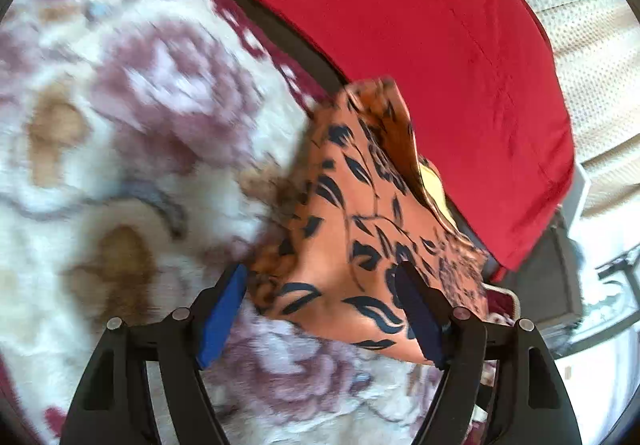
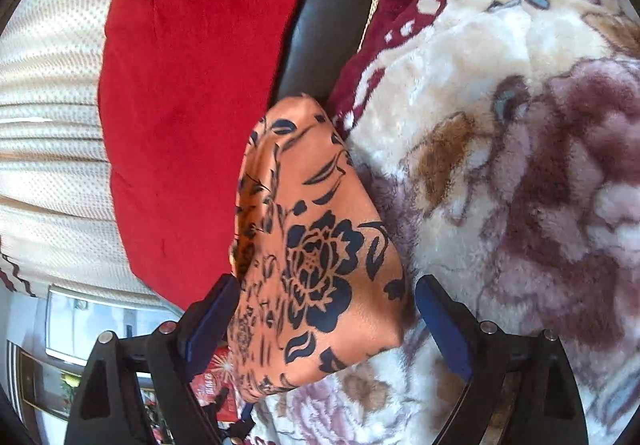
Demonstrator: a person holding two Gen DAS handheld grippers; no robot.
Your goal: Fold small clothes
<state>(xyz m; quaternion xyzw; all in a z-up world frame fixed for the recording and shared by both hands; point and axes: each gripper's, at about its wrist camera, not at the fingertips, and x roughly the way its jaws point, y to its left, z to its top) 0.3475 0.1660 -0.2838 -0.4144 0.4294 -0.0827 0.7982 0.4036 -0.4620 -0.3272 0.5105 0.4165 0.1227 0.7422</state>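
A small orange cloth with a dark blue flower print (image 1: 360, 221) lies folded on a fluffy floral blanket (image 1: 120, 125), its far edge against a red cushion (image 1: 420, 25). My left gripper (image 1: 322, 285) is open, its blue-padded fingers either side of the cloth's near edge. In the right wrist view the same orange cloth (image 2: 316, 245) sits between the fingers of my right gripper (image 2: 326, 297), which is also open and not pinching it. A yellow layer (image 1: 434, 185) shows under the cloth's far side.
The red cushion (image 2: 192, 85) stands along the blanket's (image 2: 500, 165) edge with a dark leather strip (image 2: 324, 25) beside it. A cream textured curtain (image 2: 48, 125) hangs beyond. A glass table (image 1: 612, 285) stands off the bed's side.
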